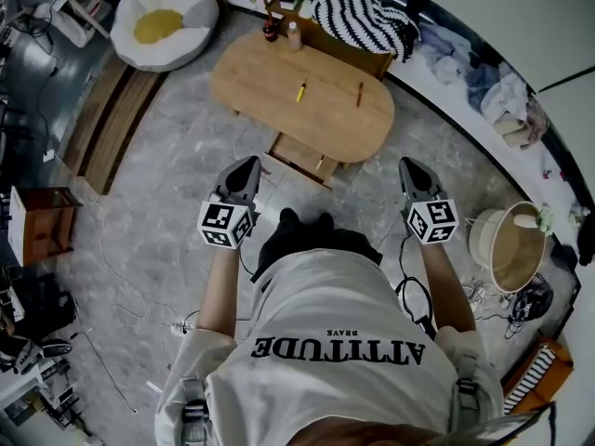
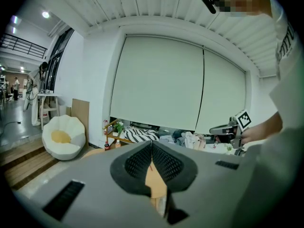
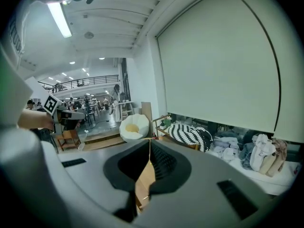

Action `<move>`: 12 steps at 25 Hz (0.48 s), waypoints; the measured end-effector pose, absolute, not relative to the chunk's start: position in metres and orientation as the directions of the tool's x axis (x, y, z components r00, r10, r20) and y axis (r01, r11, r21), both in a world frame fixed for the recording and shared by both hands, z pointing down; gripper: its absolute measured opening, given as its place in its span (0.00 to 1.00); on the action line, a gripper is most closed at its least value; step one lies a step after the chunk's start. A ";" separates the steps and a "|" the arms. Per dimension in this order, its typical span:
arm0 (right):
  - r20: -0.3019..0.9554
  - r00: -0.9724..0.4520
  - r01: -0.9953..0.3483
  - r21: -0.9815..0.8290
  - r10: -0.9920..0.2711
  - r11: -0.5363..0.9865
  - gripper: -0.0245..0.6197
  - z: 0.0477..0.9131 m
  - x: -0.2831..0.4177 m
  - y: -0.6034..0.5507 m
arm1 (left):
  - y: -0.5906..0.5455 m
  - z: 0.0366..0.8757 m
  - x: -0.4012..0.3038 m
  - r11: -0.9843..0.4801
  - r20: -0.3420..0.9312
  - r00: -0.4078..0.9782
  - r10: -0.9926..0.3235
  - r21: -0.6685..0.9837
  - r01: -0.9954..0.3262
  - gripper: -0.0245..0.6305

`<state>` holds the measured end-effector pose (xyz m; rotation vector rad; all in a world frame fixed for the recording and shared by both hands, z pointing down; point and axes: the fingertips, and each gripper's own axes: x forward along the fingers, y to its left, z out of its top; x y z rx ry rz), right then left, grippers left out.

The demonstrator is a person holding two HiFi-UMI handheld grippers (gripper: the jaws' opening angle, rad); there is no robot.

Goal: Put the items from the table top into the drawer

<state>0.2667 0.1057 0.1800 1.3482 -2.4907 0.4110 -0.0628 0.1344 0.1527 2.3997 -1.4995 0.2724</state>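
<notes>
An oval wooden table (image 1: pixel 307 100) stands ahead of me in the head view. On it lie a yellow pen (image 1: pixel 301 91) and a brown pen (image 1: pixel 360 94), apart from each other. A wooden drawer (image 1: pixel 297 153) sticks out from the table's near side. My left gripper (image 1: pixel 249 163) hovers just short of the drawer's left end, shut and empty. My right gripper (image 1: pixel 407 163) is held to the right of the drawer, also shut with nothing between its jaws. In the left gripper view the left gripper (image 2: pixel 152 143) has its pads meeting at the tip; the right gripper (image 3: pixel 149 140) looks the same in its own view.
Two small bottles (image 1: pixel 282 32) and a plant stand by a wooden rack at the table's far edge, beside a striped cushion (image 1: pixel 358 17). A white and yellow beanbag (image 1: pixel 165 17) sits far left. A brown side table (image 1: pixel 42 221) is at left, a round basket (image 1: pixel 511 244) at right, cables on the floor.
</notes>
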 end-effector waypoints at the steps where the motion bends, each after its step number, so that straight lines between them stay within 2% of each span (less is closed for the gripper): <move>1: 0.374 -0.526 -0.843 -0.114 -0.764 0.525 0.07 0.180 0.266 0.103 | 0.132 0.153 -0.063 -0.411 0.314 0.438 -0.842 0.150 -0.899 0.07; 12: 0.392 -0.487 -0.867 -0.104 -0.781 0.488 0.07 0.184 0.253 0.071 | 0.082 0.161 -0.082 -0.430 0.310 0.462 -0.831 0.169 -0.887 0.07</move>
